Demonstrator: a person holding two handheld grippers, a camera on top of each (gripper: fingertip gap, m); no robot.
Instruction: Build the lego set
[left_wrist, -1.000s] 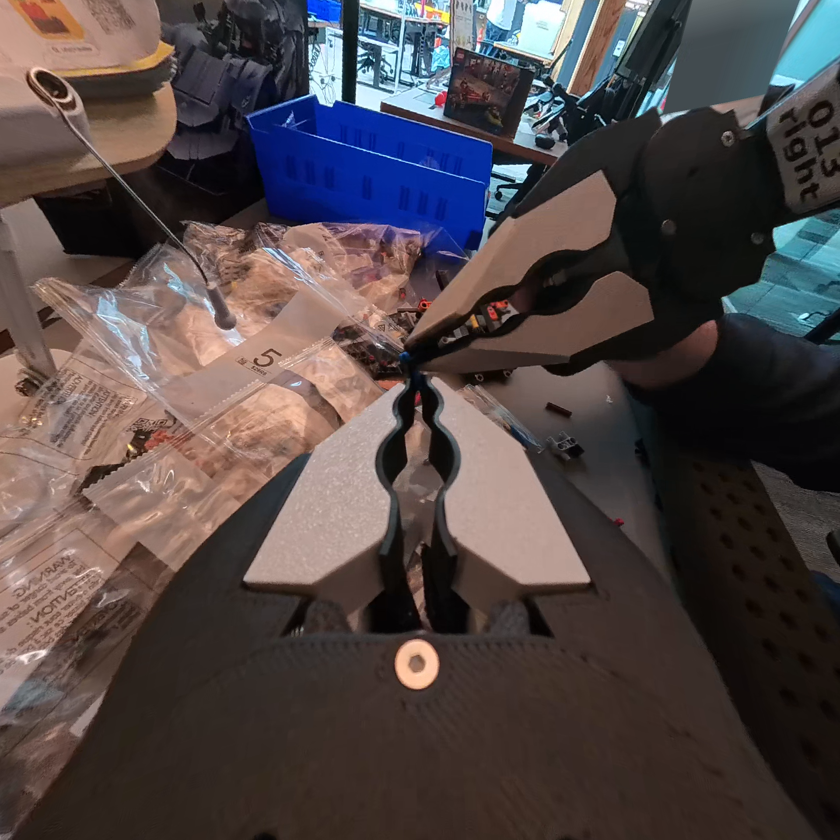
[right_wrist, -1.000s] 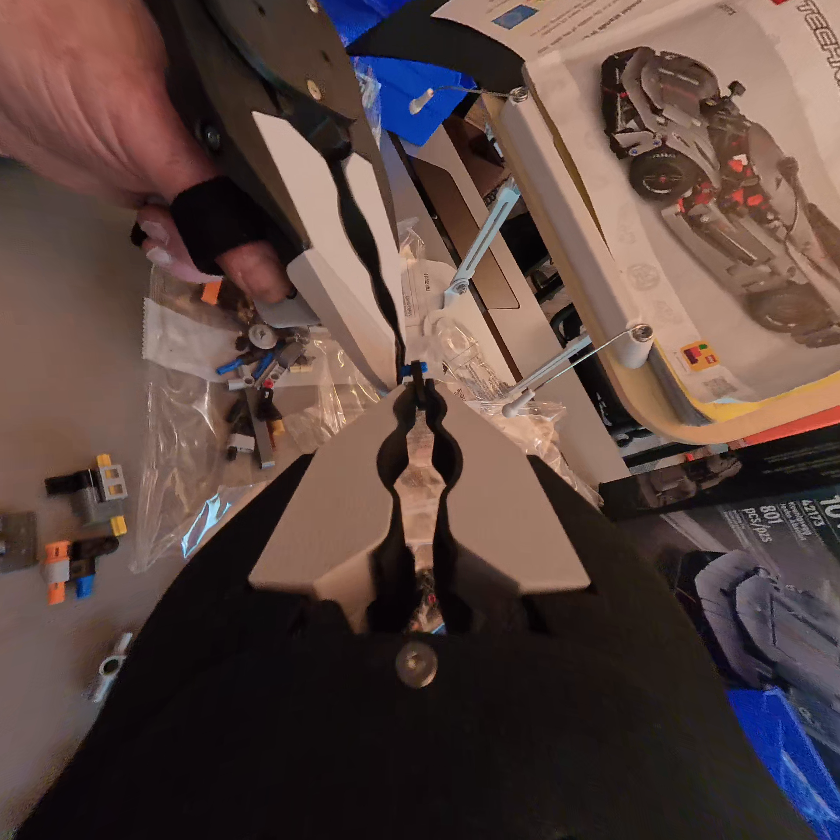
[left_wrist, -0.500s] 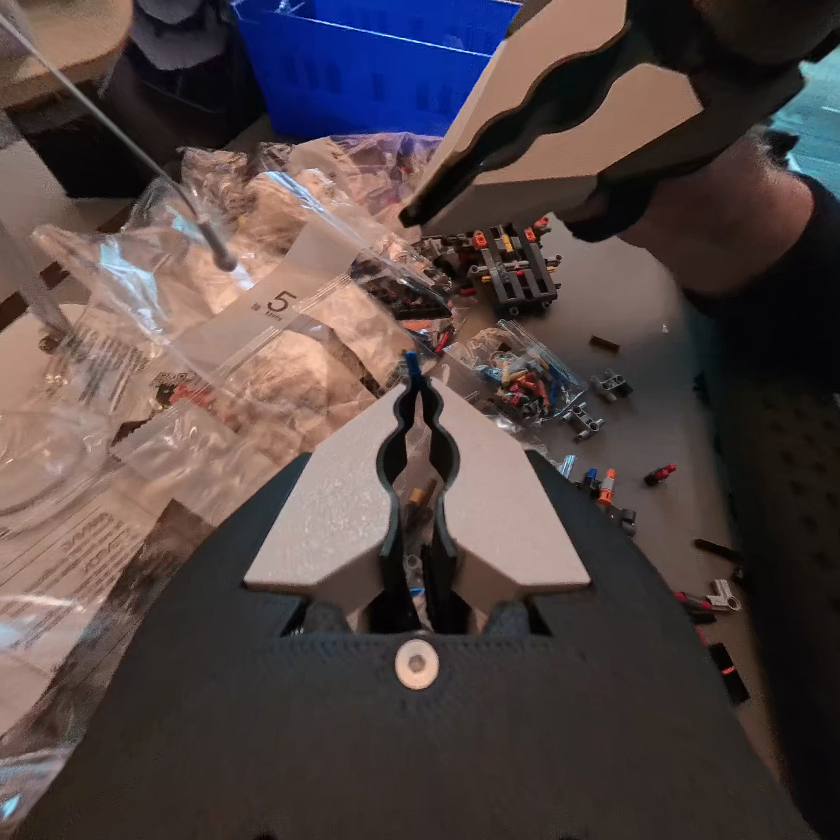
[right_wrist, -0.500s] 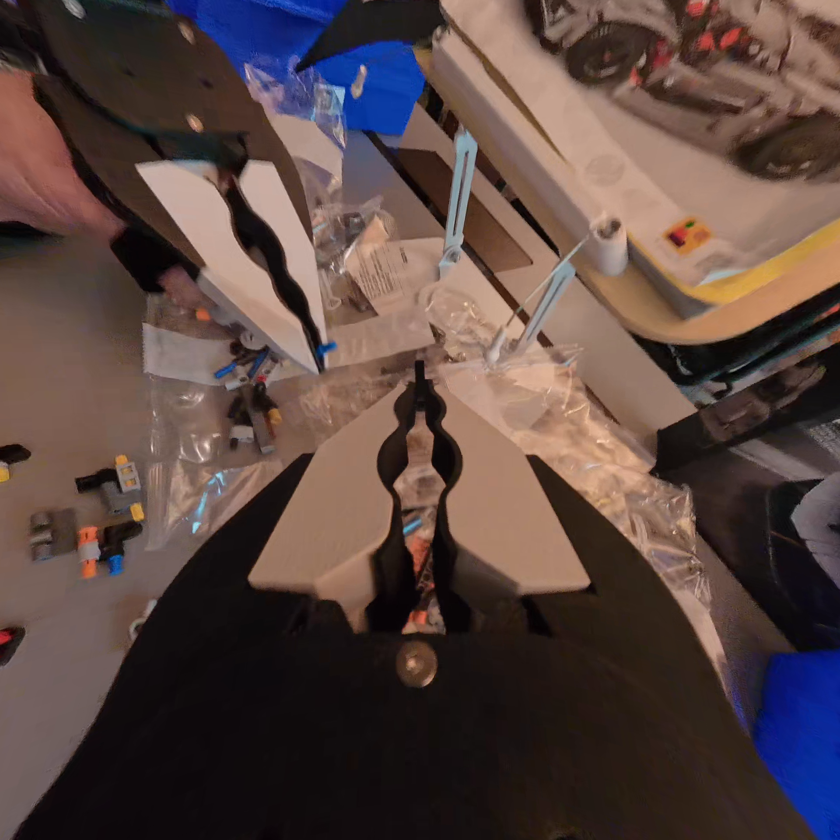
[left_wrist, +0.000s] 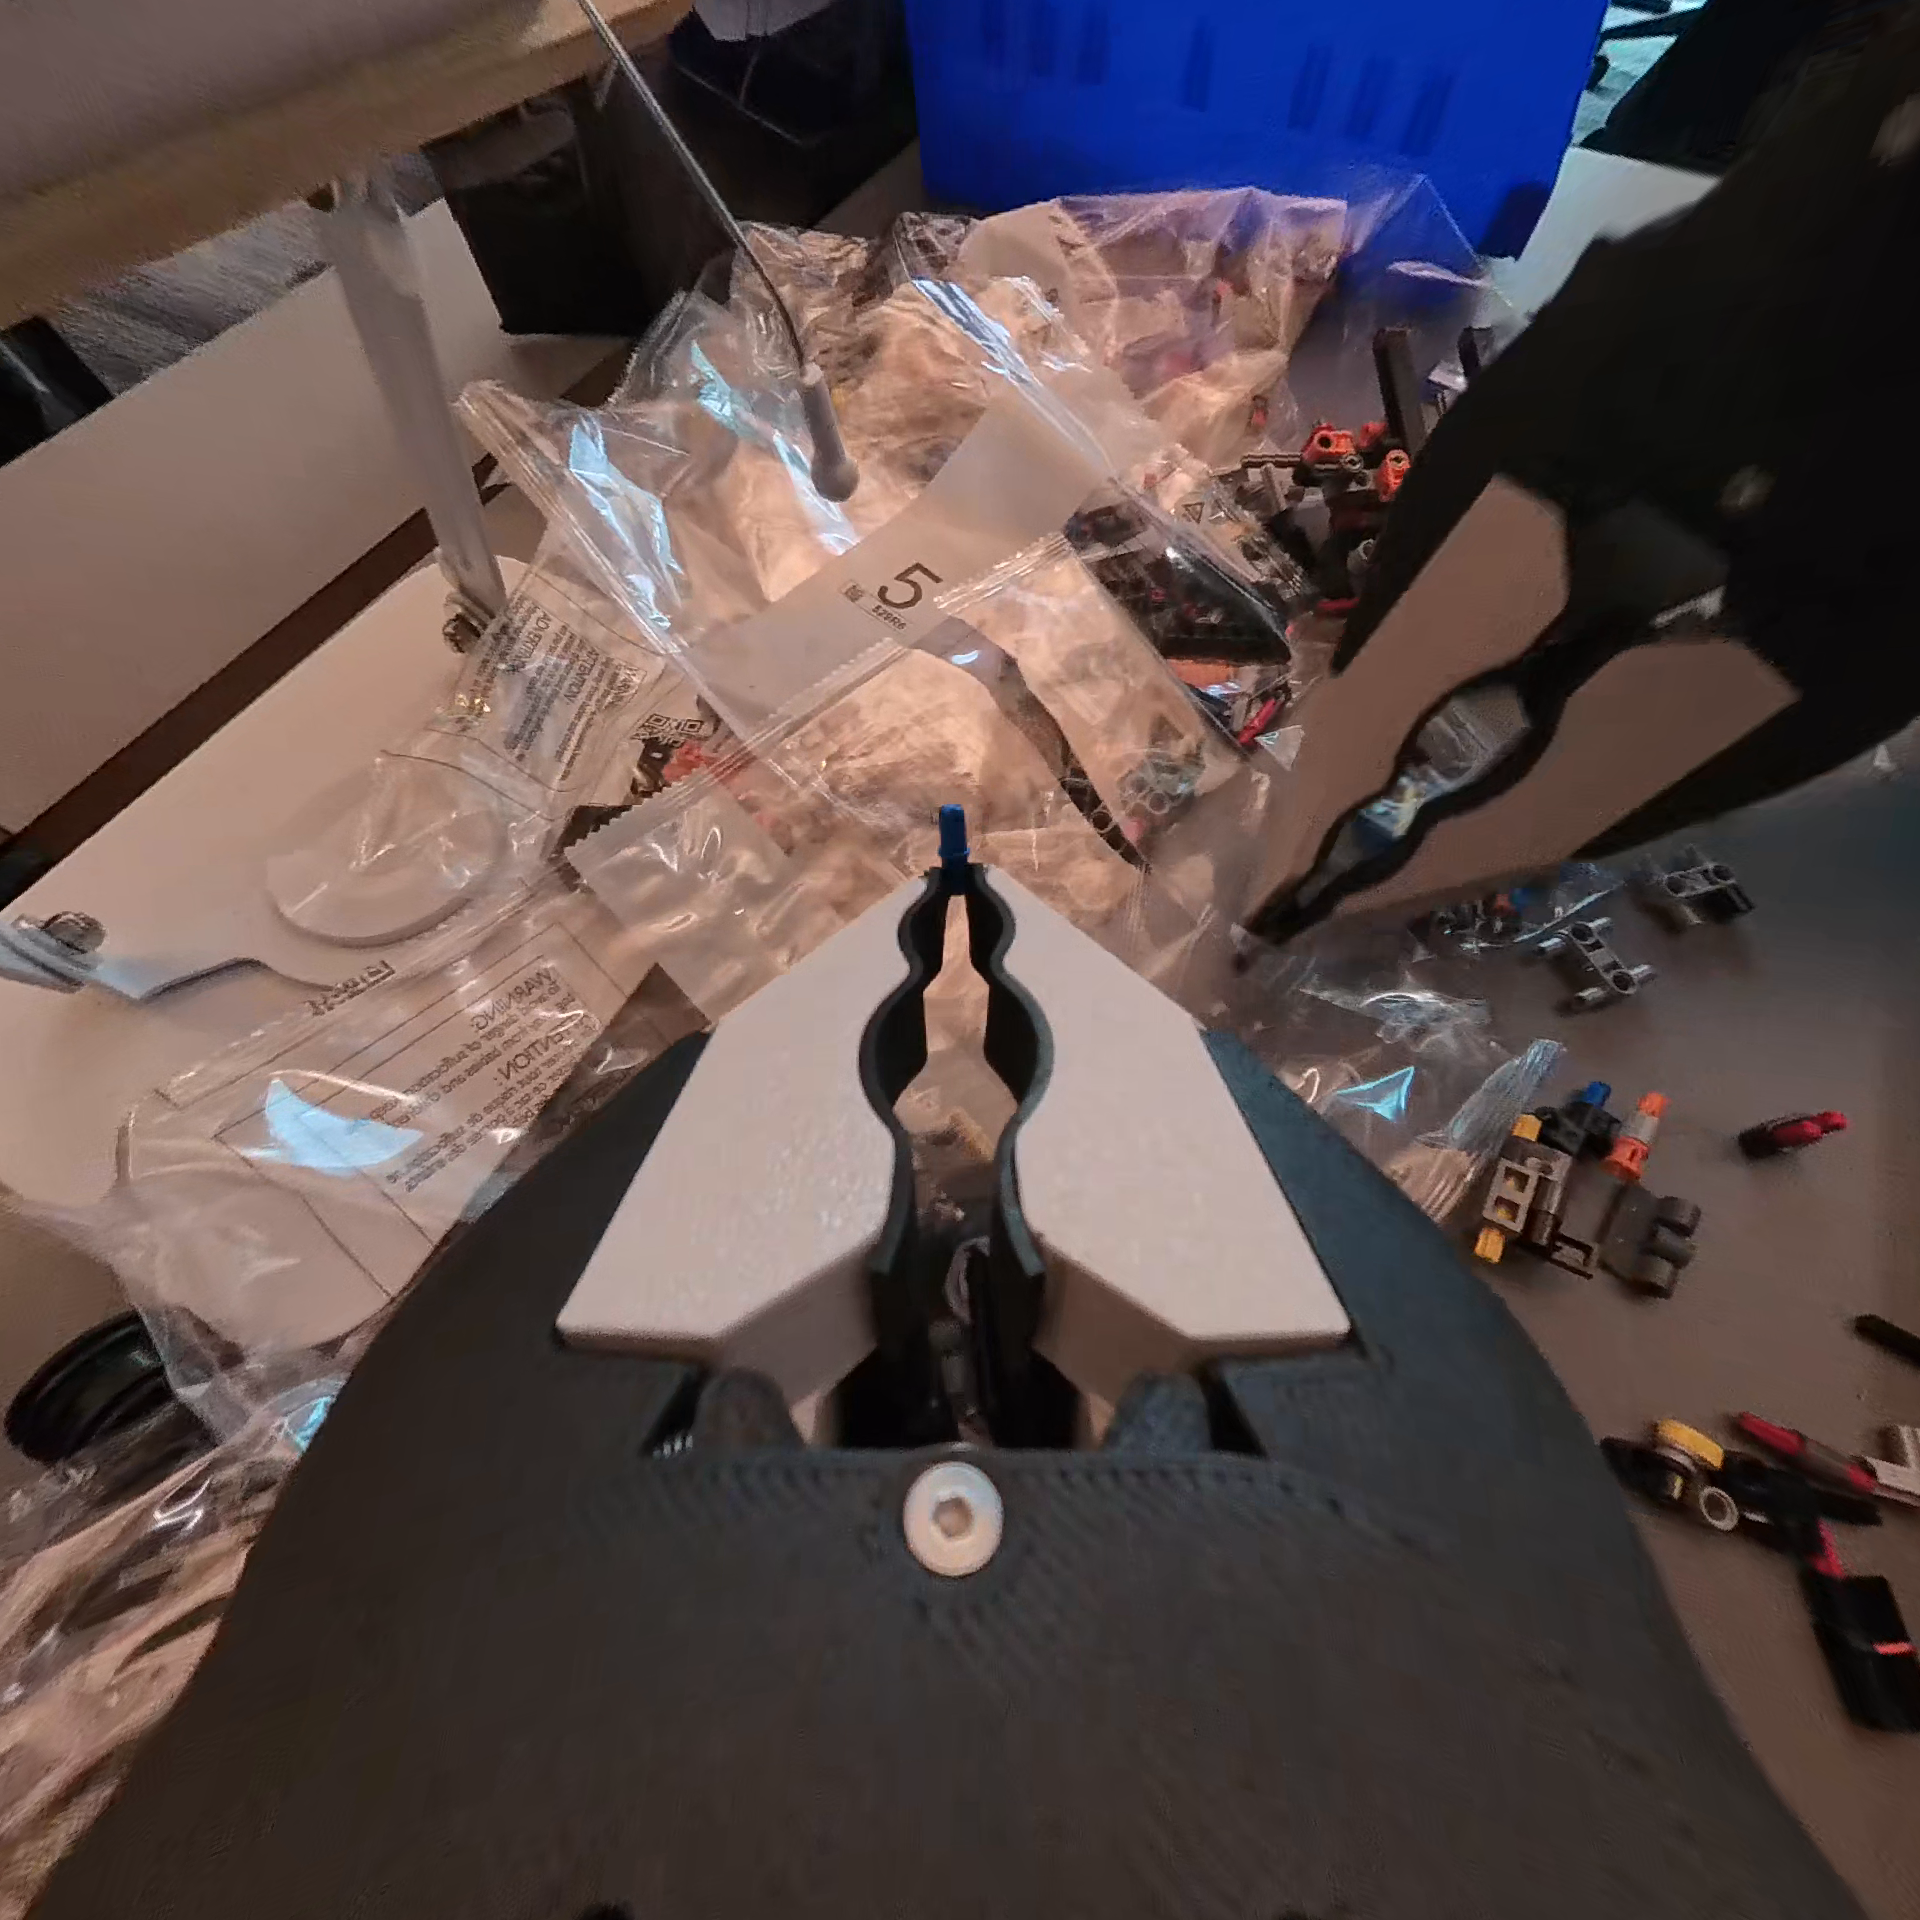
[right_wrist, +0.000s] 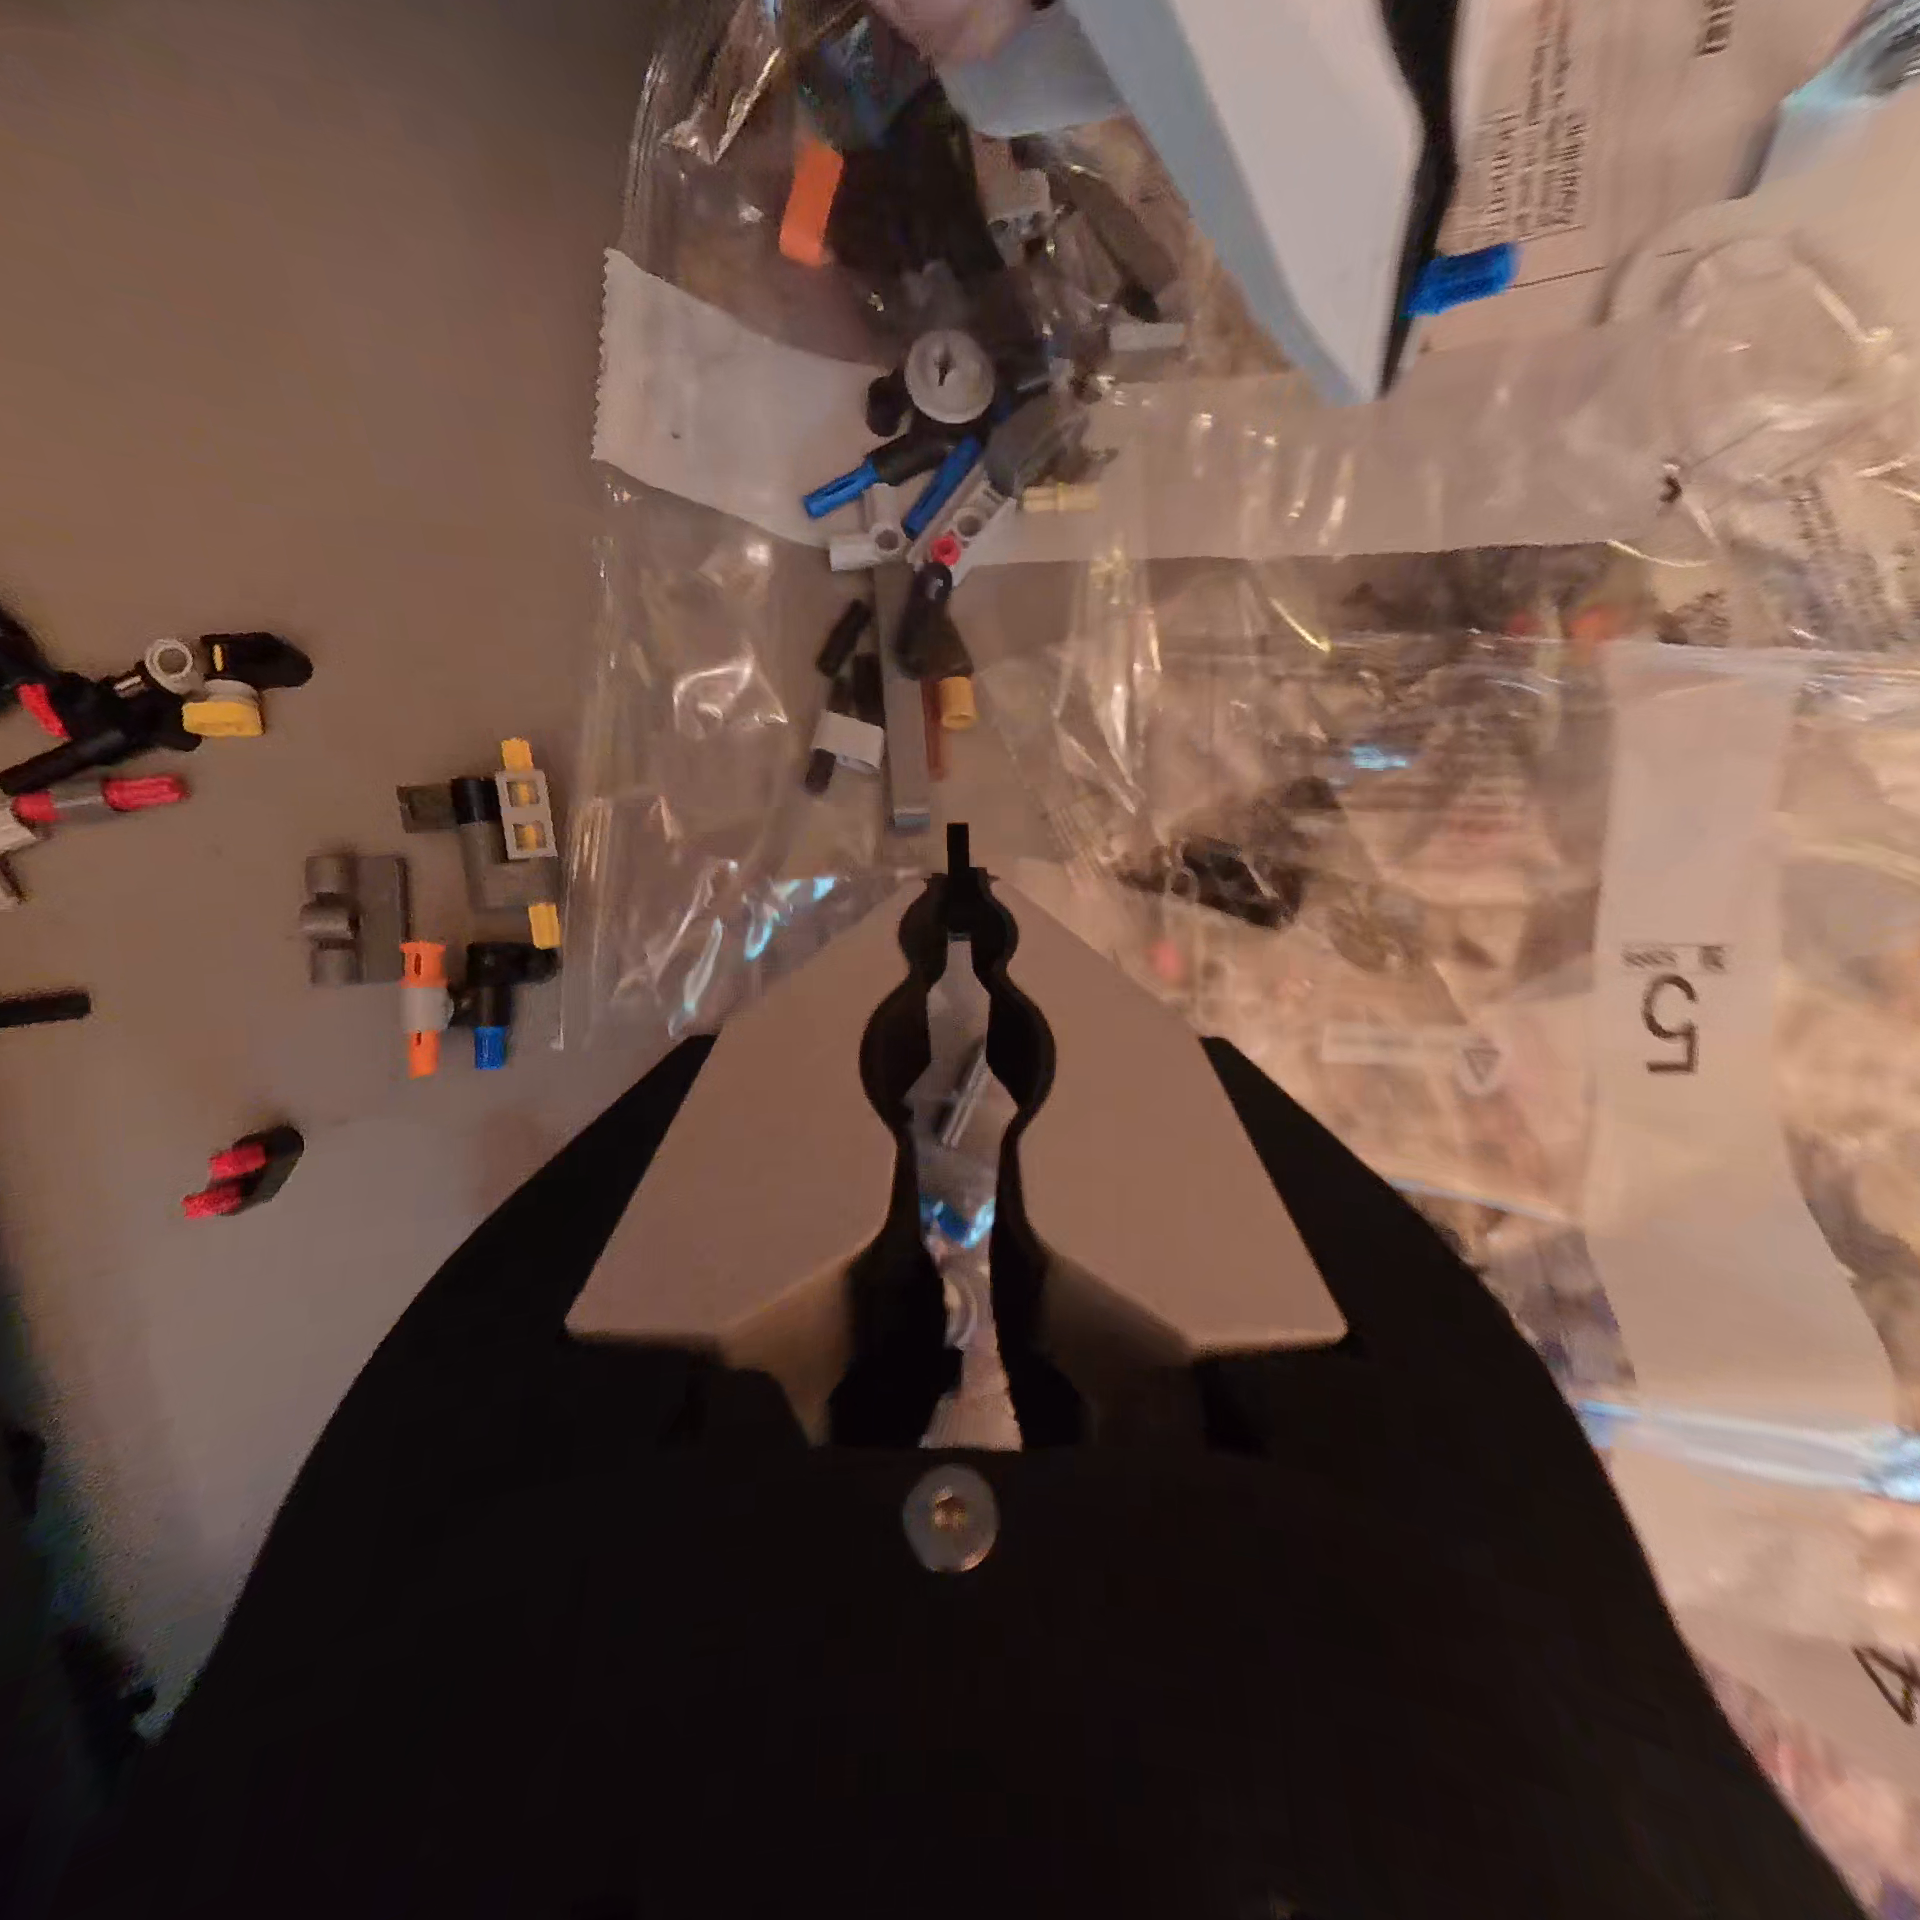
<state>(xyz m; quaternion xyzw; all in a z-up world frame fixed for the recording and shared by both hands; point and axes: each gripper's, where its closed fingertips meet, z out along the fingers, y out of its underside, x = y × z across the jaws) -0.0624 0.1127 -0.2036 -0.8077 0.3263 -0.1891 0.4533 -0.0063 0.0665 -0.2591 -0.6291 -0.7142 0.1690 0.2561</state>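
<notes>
My left gripper (left_wrist: 952, 885) is shut on a small blue pin (left_wrist: 952, 840) that sticks out past its tips, held above the clear lego bags (left_wrist: 727, 727). It also shows at the top of the right wrist view (right_wrist: 1392, 343) with the blue pin (right_wrist: 1463, 281). My right gripper (right_wrist: 956, 888) is shut on a small black pin (right_wrist: 956, 847), low over an opened bag of loose pieces (right_wrist: 935, 468). In the left wrist view the right gripper (left_wrist: 1262, 930) points down at the table to the right of my left one.
A numbered bag (left_wrist: 904, 597) lies on the pile. A partly built black and red assembly (left_wrist: 1320, 488) sits behind it. Small sub-assemblies (right_wrist: 488, 831) (right_wrist: 452, 997) and loose pins (right_wrist: 244, 1169) lie on the grey table. A blue bin (left_wrist: 1247, 104) stands at the back. About 9 cm separates my left fingertips from my right.
The two grippers' tips met a second ago and have since parted. The right gripper has dropped low toward the table with the black pin; the left keeps the blue pin.
</notes>
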